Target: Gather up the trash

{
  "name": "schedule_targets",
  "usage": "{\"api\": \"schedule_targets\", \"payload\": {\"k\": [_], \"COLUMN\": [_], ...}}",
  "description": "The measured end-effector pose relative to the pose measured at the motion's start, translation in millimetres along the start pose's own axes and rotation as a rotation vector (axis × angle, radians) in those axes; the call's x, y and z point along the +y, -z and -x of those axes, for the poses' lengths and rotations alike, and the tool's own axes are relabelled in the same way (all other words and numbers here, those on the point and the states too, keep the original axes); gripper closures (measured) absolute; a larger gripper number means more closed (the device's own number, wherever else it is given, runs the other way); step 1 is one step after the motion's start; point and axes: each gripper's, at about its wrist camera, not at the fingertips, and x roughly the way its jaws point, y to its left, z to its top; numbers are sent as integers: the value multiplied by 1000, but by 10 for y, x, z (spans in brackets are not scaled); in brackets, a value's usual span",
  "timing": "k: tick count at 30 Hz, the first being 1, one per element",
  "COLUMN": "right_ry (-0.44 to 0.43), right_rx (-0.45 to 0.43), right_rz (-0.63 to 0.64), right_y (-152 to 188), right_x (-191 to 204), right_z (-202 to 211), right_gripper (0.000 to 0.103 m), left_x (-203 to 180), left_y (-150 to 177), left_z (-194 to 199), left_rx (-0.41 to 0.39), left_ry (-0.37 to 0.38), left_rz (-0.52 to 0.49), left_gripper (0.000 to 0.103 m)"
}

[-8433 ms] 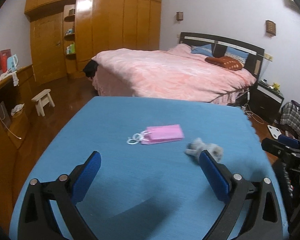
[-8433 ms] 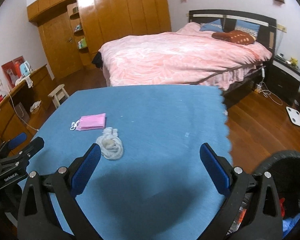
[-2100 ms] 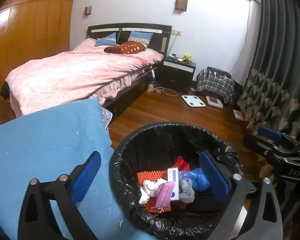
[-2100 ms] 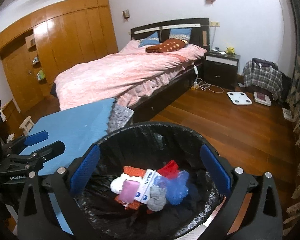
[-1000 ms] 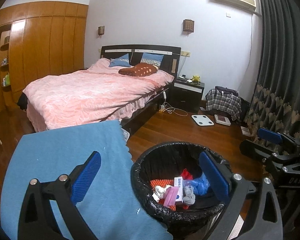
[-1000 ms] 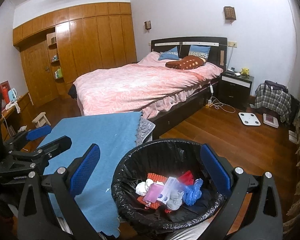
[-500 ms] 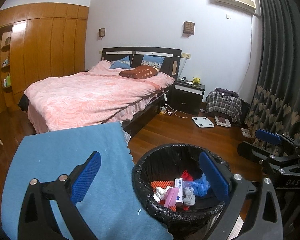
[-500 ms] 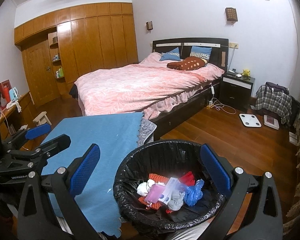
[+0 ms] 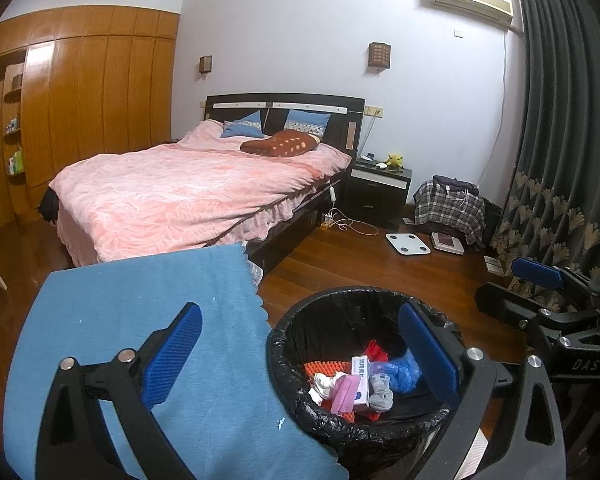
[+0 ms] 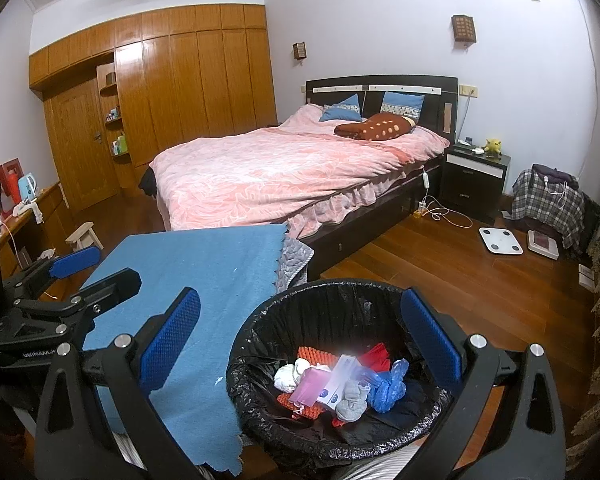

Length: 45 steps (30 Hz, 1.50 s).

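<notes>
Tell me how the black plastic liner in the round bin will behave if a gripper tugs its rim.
The black plastic liner looks thin and crinkled, so it would probably stretch or slip off the round bin rather than lift it. Its glossy folds suggest a slippery grip. The contents look light, so the bin may shift.

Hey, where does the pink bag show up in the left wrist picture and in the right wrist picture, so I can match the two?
Left wrist view: the pink bag lies on the pile inside the trash bin, low and right of centre.
Right wrist view: the pink bag lies on the same pile in the bin, low and near centre.
Shared landmark: the white box lying right beside it.
</notes>
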Motion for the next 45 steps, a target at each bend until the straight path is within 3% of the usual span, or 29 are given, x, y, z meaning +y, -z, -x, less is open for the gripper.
{"api": "schedule_targets", "payload": {"k": [45], "right_ry": [-3], "right_rx": [1], "right_rz": [6], "right_y": [-45], "right_x": [49], "right_z": [-30], "right_gripper": [5], "left_x": [97], "left_y": [-16], "left_z": [14], "left_rx": [2], "left_ry": [-8], "left_rz": [4], "left_gripper": [6]}}
